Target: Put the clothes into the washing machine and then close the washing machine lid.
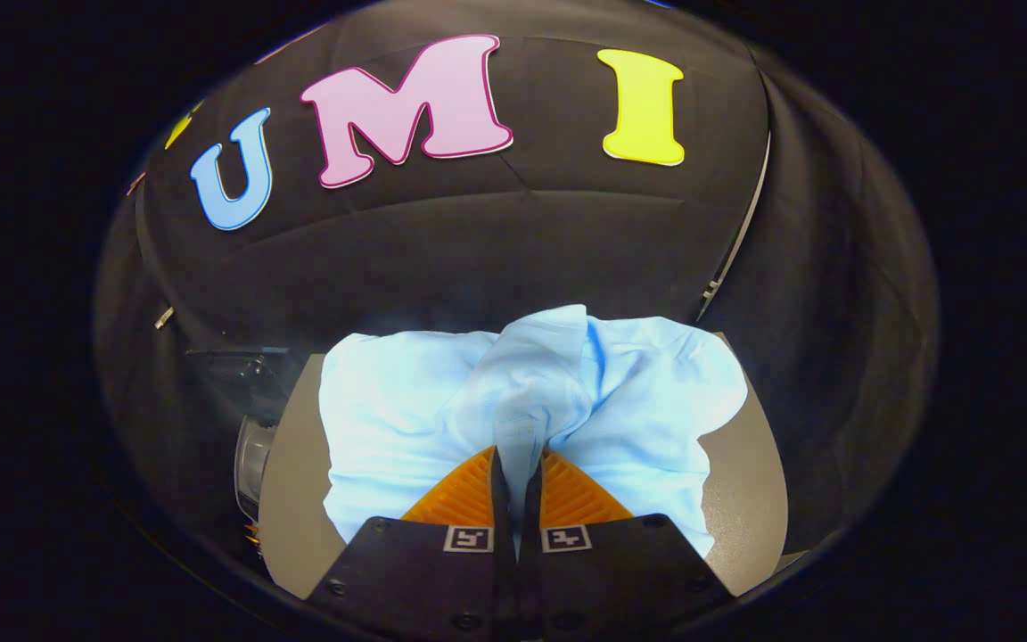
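My claw (518, 464) pinches a fold of the blue shirt (389, 419) tight. The washing machine (250, 446) sits at the lower left, beside the shirt.

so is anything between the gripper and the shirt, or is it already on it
Nothing stands between them: the gripper is shut on a raised fold of the light blue garment, both orange fingers pressing it. The garment lies on the grey table.
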{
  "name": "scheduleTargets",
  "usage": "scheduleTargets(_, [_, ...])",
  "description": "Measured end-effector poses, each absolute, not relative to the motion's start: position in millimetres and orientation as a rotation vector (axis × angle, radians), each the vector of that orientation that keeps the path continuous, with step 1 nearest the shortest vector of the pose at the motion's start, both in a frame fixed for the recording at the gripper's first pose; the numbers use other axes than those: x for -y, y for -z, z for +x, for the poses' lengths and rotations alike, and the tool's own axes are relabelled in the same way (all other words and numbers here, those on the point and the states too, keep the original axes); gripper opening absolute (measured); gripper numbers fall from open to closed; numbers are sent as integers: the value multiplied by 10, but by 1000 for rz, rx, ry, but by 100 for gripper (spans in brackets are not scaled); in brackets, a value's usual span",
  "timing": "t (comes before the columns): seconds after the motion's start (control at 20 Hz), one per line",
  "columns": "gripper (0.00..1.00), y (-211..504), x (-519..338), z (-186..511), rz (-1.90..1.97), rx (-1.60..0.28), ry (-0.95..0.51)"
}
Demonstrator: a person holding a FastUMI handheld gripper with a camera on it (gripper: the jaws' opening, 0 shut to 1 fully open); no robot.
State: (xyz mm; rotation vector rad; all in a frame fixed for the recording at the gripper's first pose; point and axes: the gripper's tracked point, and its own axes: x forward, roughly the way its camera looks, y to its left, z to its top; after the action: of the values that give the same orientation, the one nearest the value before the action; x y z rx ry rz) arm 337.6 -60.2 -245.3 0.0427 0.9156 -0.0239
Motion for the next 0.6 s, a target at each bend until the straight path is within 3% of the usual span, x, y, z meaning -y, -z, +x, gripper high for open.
scheduleTargets(0.6, [5, 1224, 154, 3215, 70, -687, -40])
